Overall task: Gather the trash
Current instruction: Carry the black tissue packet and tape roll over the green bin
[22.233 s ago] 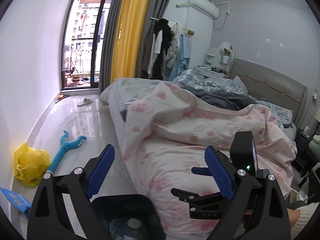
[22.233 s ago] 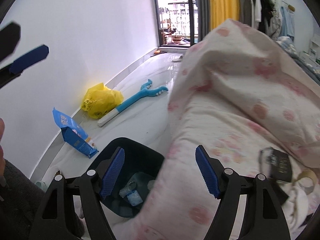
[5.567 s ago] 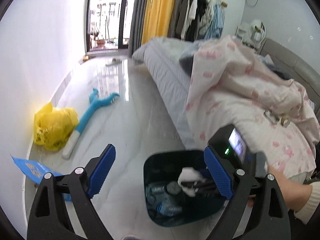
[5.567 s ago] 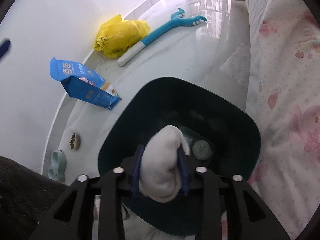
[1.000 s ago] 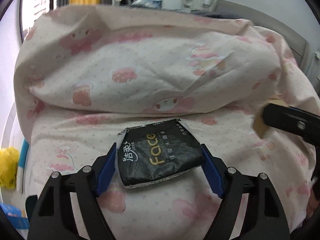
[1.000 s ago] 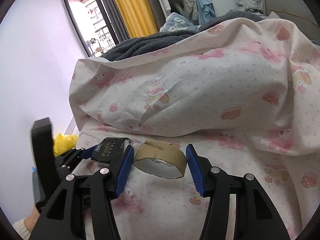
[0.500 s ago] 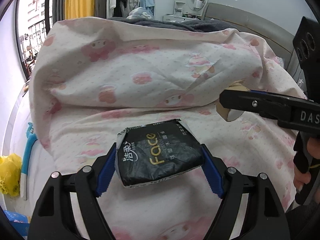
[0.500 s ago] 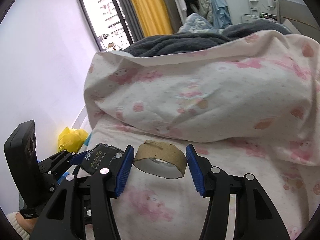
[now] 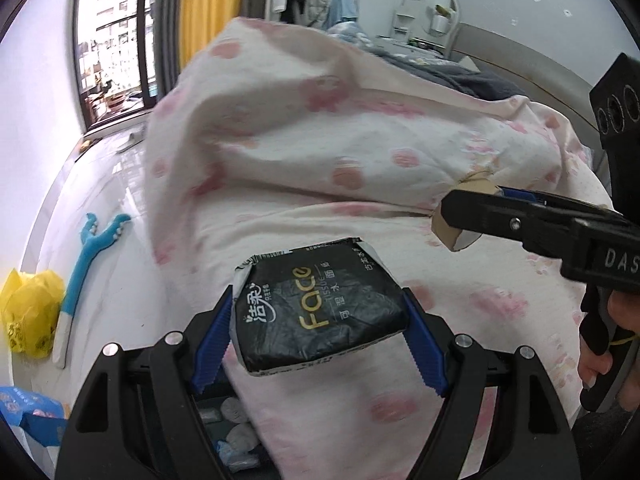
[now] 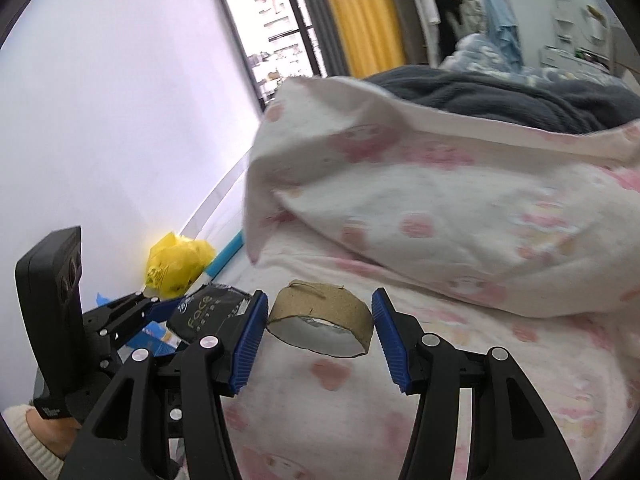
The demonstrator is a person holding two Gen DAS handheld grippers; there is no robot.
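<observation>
My left gripper is shut on a black tissue pack and holds it above the edge of the pink-patterned bed; it also shows in the right wrist view. My right gripper is shut on a brown cardboard tape roll, held above the bed; the roll shows at the right of the left wrist view. The dark trash bin with white wads inside shows just below my left gripper.
A yellow bag, a blue-and-white toy and a blue packet lie on the white floor by the left wall. A dark blanket lies on the bed. A glass balcony door stands at the back.
Both grippers have swung left from over the bed toward its floor-side edge, each still holding its item. The floor and the bin have come into the left wrist view.
</observation>
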